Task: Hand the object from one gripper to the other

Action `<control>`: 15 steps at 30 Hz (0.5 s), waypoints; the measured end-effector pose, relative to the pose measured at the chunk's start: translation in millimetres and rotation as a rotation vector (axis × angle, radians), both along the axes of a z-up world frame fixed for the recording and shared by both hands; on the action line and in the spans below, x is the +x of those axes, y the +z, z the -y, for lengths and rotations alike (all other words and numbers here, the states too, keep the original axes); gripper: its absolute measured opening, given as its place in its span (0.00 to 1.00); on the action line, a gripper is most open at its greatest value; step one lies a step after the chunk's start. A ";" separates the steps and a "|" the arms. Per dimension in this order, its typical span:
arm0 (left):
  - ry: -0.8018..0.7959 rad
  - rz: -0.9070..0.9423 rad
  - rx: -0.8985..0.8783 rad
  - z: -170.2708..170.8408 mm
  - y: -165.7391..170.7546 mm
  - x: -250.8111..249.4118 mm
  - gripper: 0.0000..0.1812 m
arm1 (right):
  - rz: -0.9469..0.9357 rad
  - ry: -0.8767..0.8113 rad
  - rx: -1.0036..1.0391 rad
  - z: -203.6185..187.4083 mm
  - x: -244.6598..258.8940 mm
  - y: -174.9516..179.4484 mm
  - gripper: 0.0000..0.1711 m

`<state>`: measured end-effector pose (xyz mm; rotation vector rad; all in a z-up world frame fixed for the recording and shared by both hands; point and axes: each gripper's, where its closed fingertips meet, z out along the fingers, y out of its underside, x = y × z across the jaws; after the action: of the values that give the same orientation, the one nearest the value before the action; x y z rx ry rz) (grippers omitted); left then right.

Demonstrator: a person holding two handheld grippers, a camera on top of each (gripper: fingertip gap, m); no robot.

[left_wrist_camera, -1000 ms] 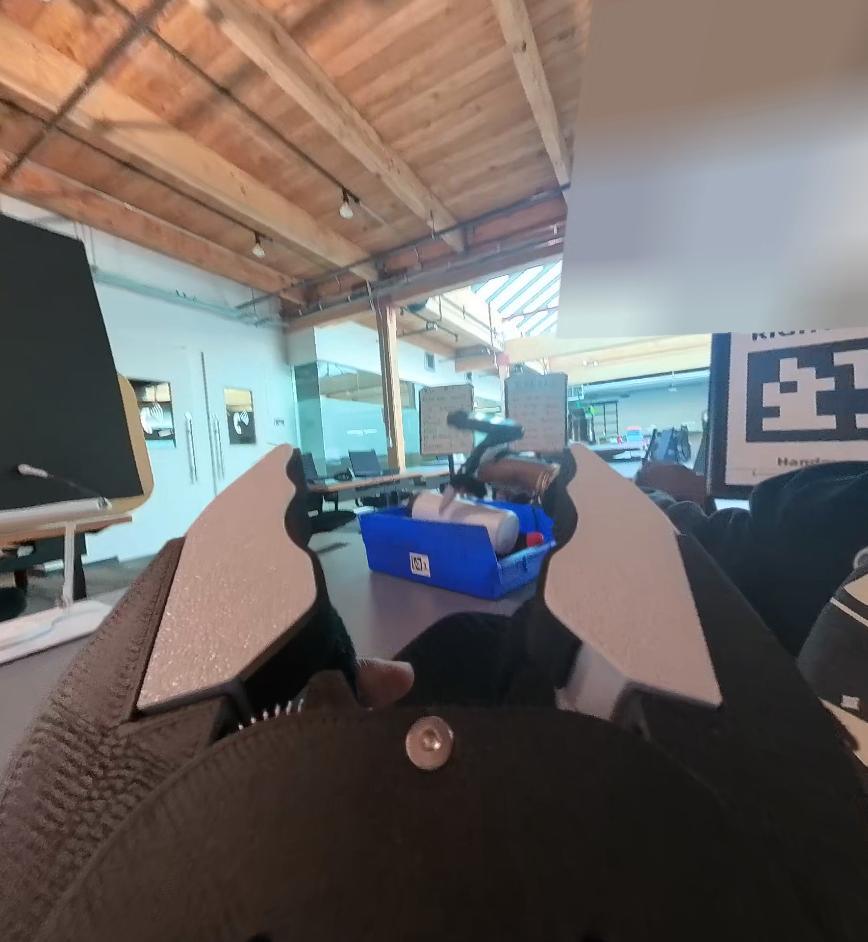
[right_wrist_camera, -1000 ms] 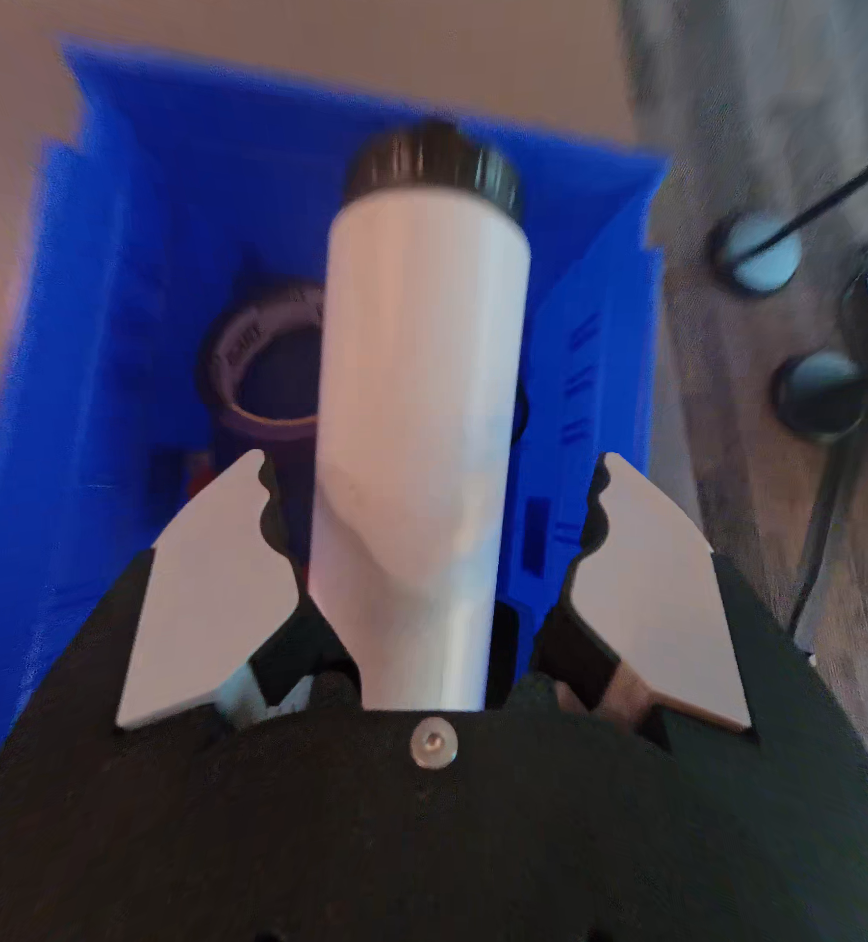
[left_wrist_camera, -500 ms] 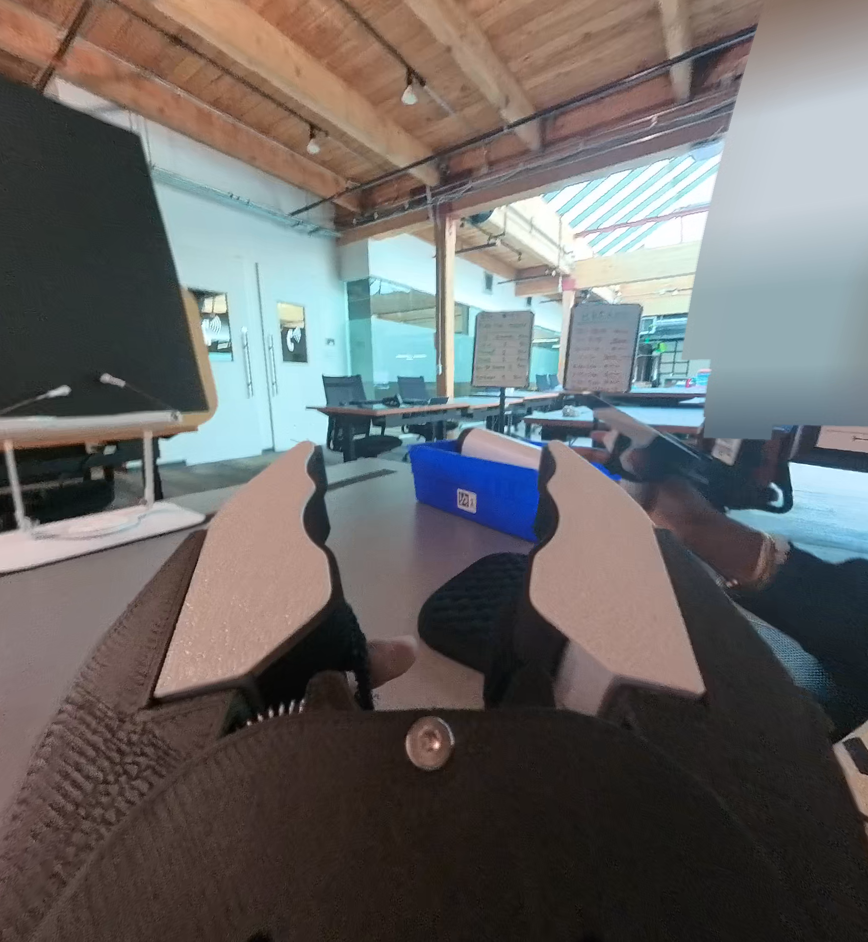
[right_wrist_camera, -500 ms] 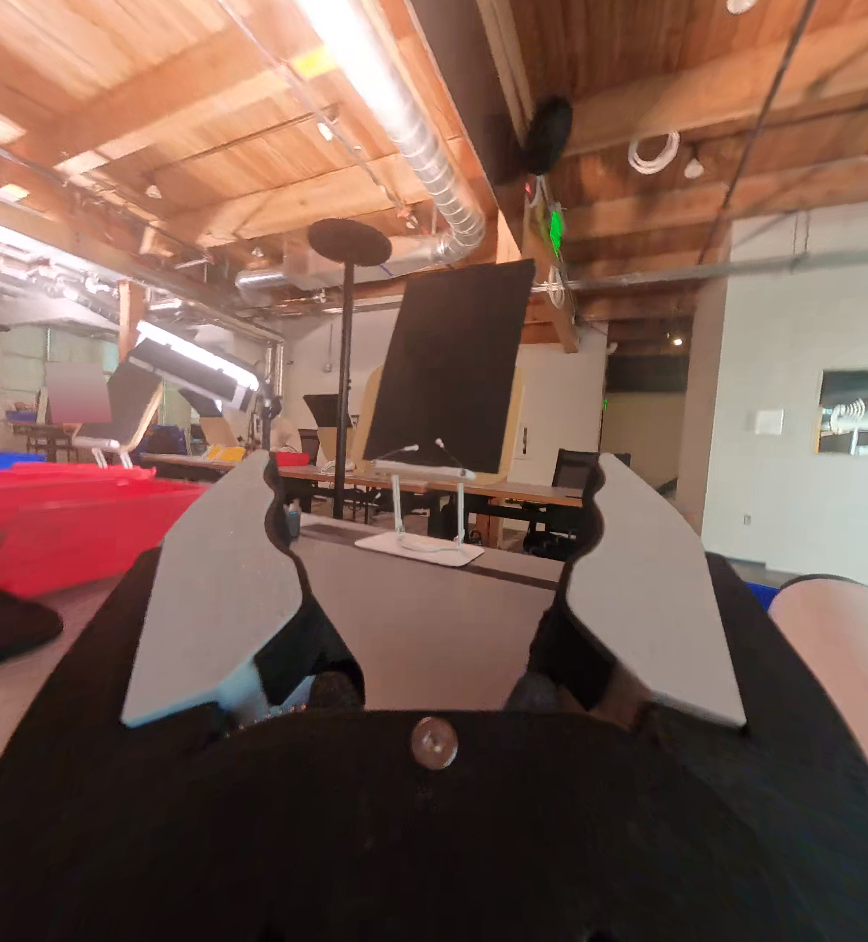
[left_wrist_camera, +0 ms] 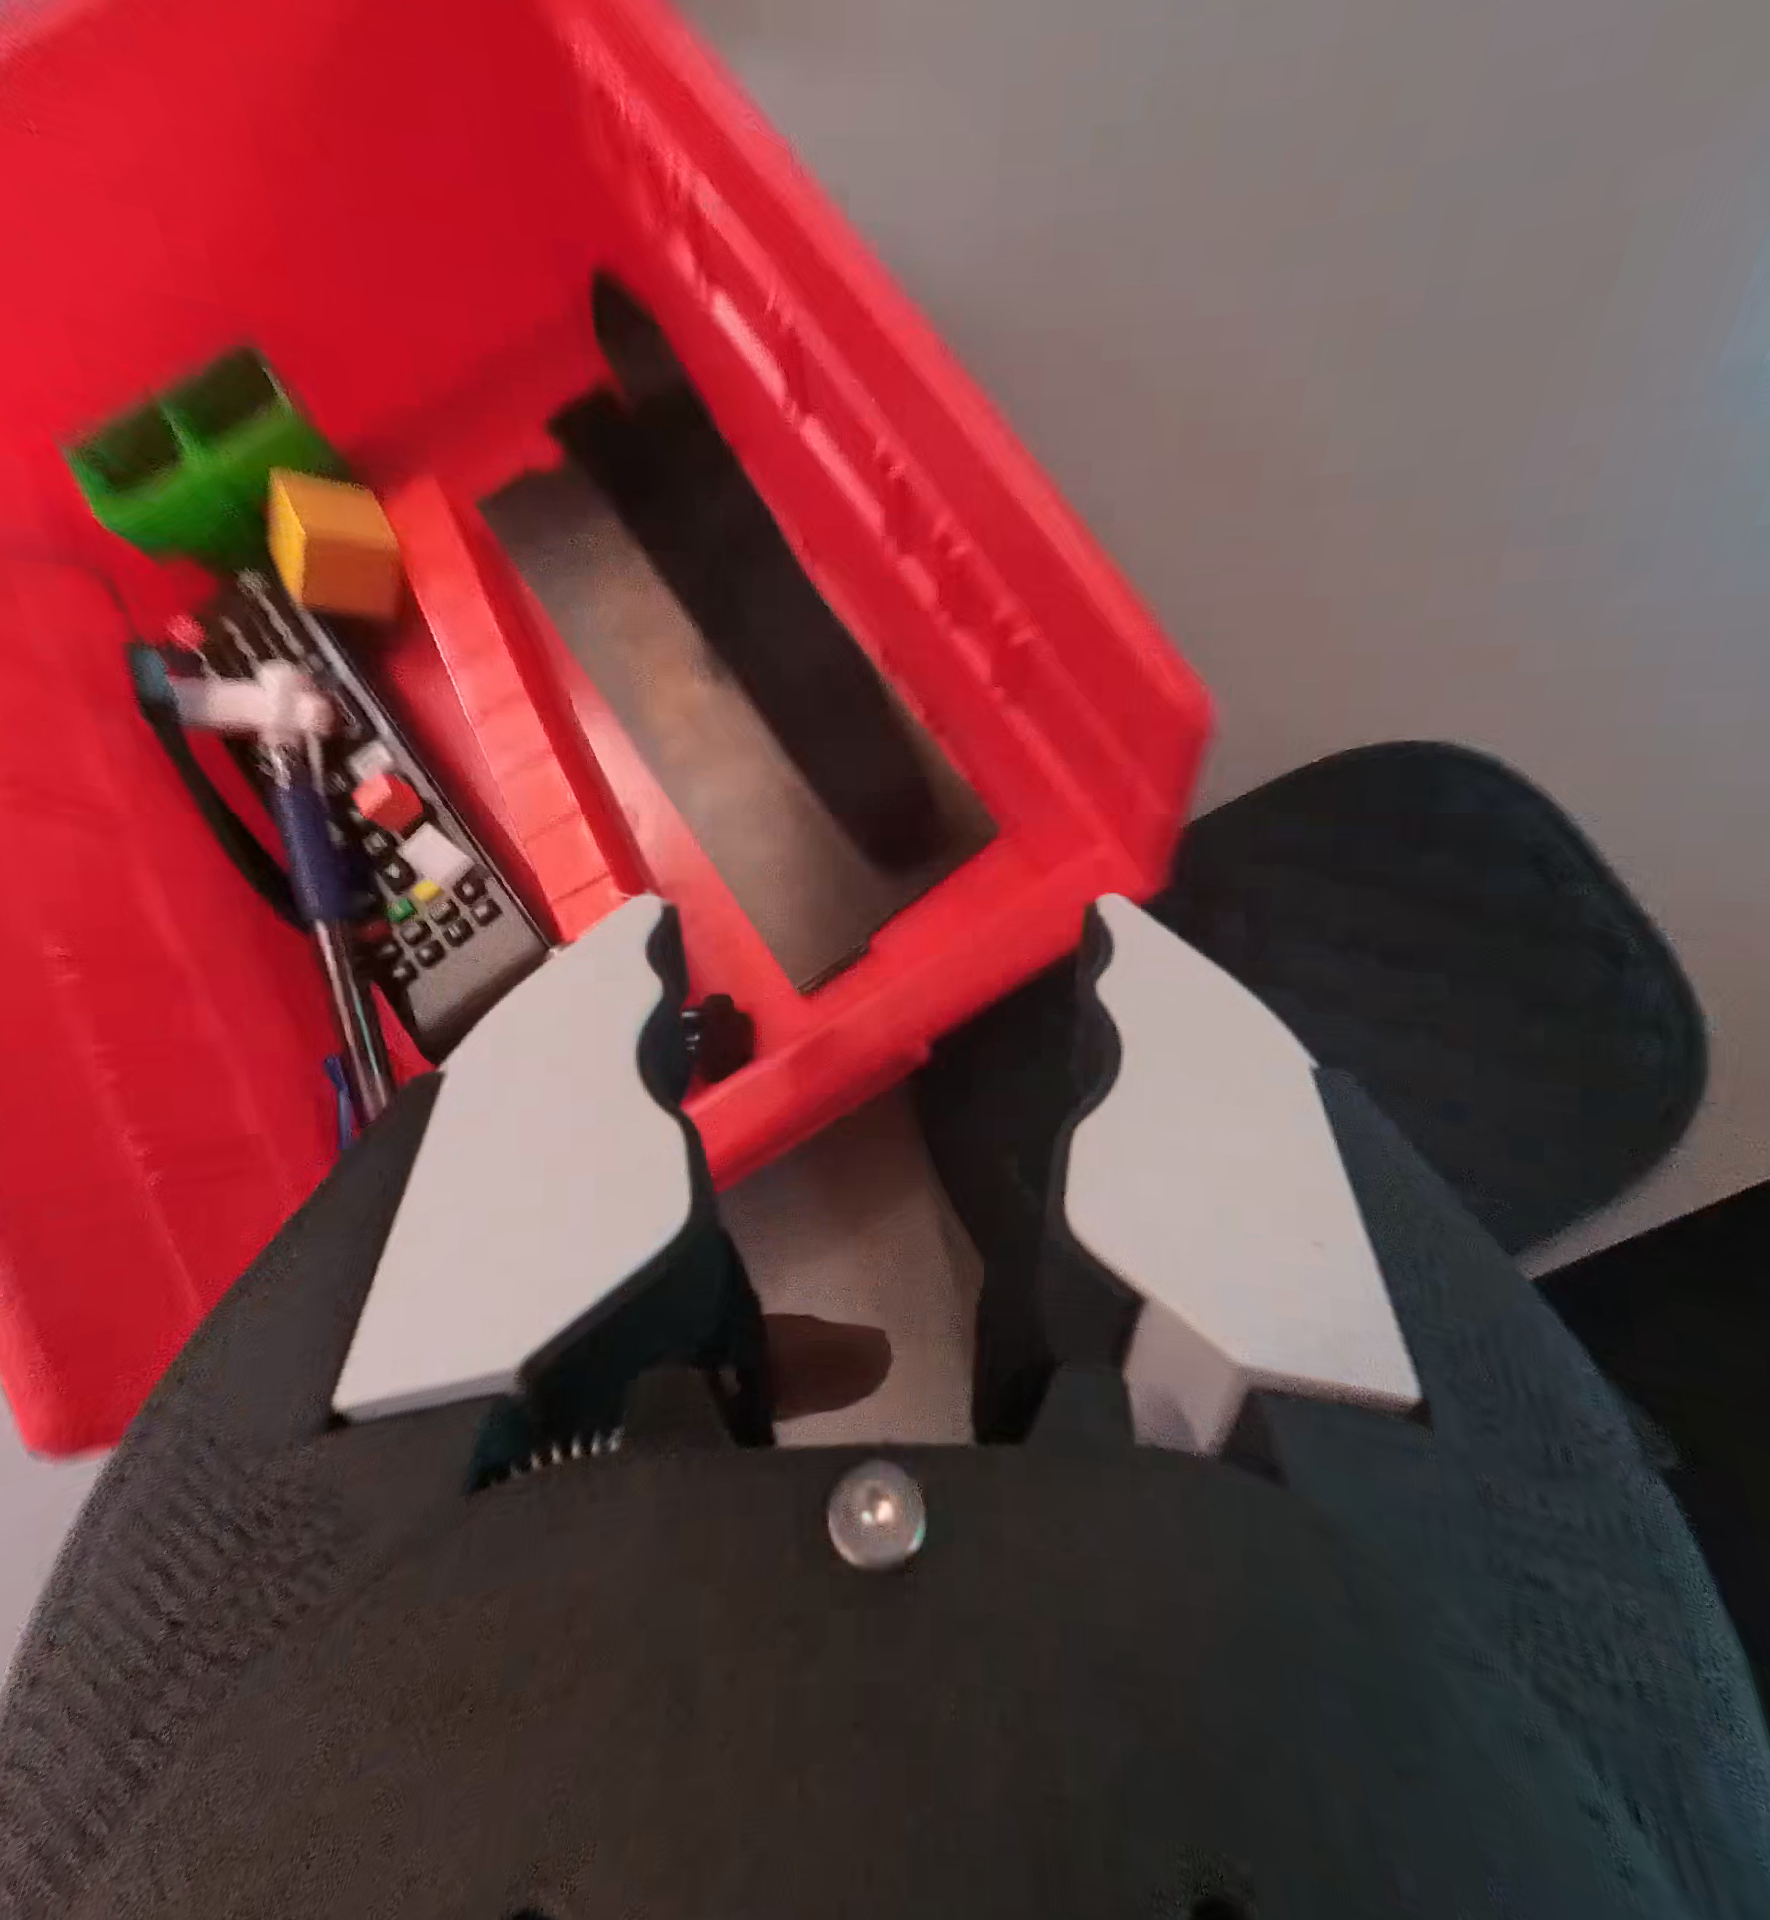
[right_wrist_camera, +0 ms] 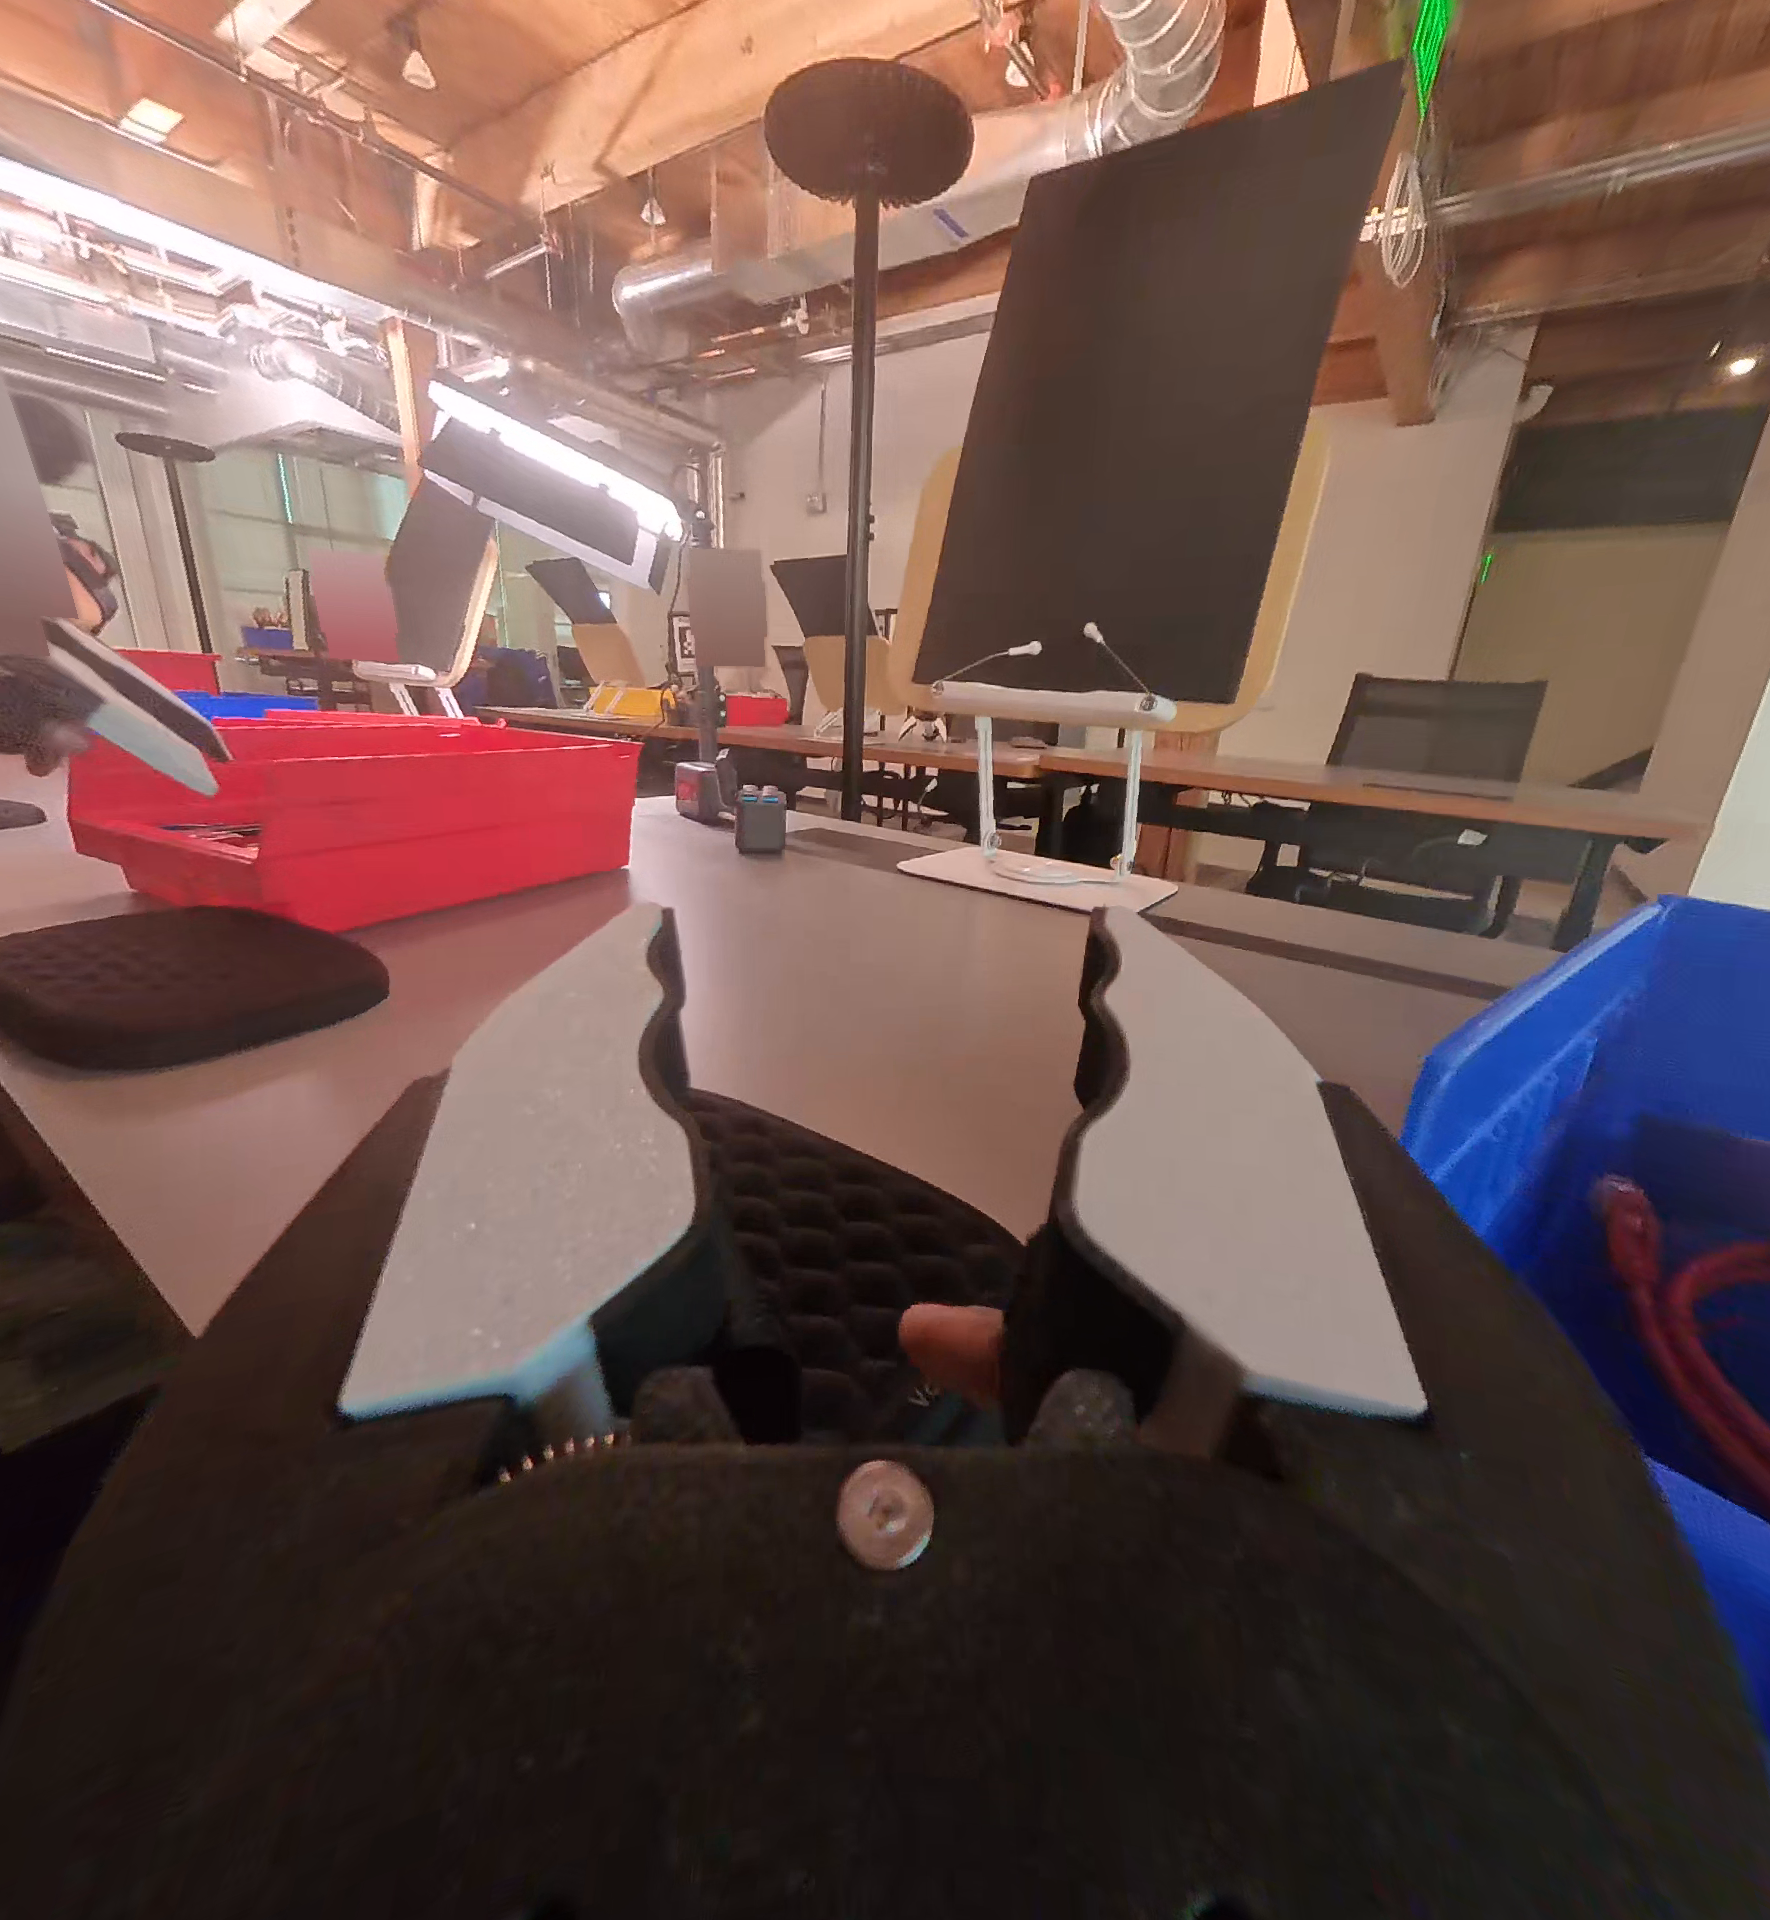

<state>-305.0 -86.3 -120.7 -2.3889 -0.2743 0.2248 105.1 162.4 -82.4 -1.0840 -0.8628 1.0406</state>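
- Two grippers, both empty: we see the left gripper [left_wrist_camera: 881, 1023] with fingers spread above the red bin [left_wrist_camera: 1016, 665], and the right gripper [right_wrist_camera: 876, 1023] likewise spread, low over a black pad [right_wrist_camera: 839, 1205] on the table [right_wrist_camera: 860, 966].
- Half a second ago the left wrist view looked level across the table; it now tilts down into the red bin. We judge that a fresh pick is beginning there.
- Inside the red bin we note a remote control [left_wrist_camera: 434, 883], a yellow cube [left_wrist_camera: 332, 558] and a green block [left_wrist_camera: 190, 457]; which one is the object to hand over, we cannot tell.
- Beside the red bin lies a second black pad [right_wrist_camera: 169, 982]; well apart stands a blue bin [right_wrist_camera: 1650, 1101] with a red cable [right_wrist_camera: 1712, 1320].
- Beyond the red bin rise a dark panel on a stand [right_wrist_camera: 1141, 416] and a wooden ceiling.
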 end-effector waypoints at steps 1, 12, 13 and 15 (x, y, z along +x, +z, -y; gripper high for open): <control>0.012 0.056 -0.049 -1.6 -9.5 -10.5 0.37 | 0.000 0.000 0.009 0.7 -0.2 -0.1 0.43; 0.103 0.188 -0.270 -18.1 -51.2 -76.1 0.24 | -0.021 0.022 -0.016 -1.0 2.4 -0.3 0.38; 0.106 0.192 -0.274 -18.6 -52.0 -77.4 0.24 | -0.020 0.021 -0.013 -0.8 2.3 -0.4 0.38; 0.113 0.203 -0.282 -19.4 -54.1 -79.7 0.24 | -0.010 0.021 -0.003 0.5 1.2 -1.2 0.37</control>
<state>-384.7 -66.9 -174.8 -2.6830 -0.5027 0.0756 106.3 161.9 -83.6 -1.0731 -0.8664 1.0646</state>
